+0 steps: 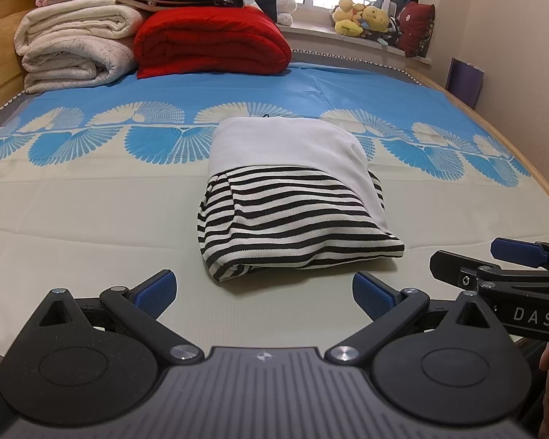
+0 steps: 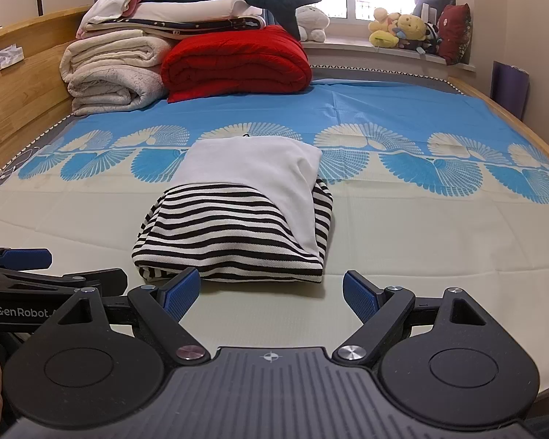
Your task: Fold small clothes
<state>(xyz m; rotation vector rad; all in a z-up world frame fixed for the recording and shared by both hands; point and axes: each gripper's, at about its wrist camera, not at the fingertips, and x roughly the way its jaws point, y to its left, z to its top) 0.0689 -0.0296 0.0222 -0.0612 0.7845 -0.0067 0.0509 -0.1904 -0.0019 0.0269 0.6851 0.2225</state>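
Left wrist: folded striped garment (image 1: 292, 216) on bed sheet (image 1: 91, 212) | red quilt (image 1: 212, 40), blanket stack (image 1: 73, 47) well behind | left gripper (image 1: 263, 292) and right gripper (image 2: 271, 292) jaws apart, empty

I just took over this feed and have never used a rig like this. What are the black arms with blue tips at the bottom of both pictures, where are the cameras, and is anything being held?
There is no robot arm: a person holds one two-finger gripper in each hand. Each picture comes from a camera mounted on a gripper, looking forward along its fingers. The left camera shows the left gripper, the right camera the right gripper; the blue tips are its grip pads. Each gripper also shows at the edge of the other's picture. Both are open and hold nothing. On the bed sheet lies a folded striped garment with white cloth across it. Behind it are a red blanket, cream blankets and, on the sill, stuffed toys.
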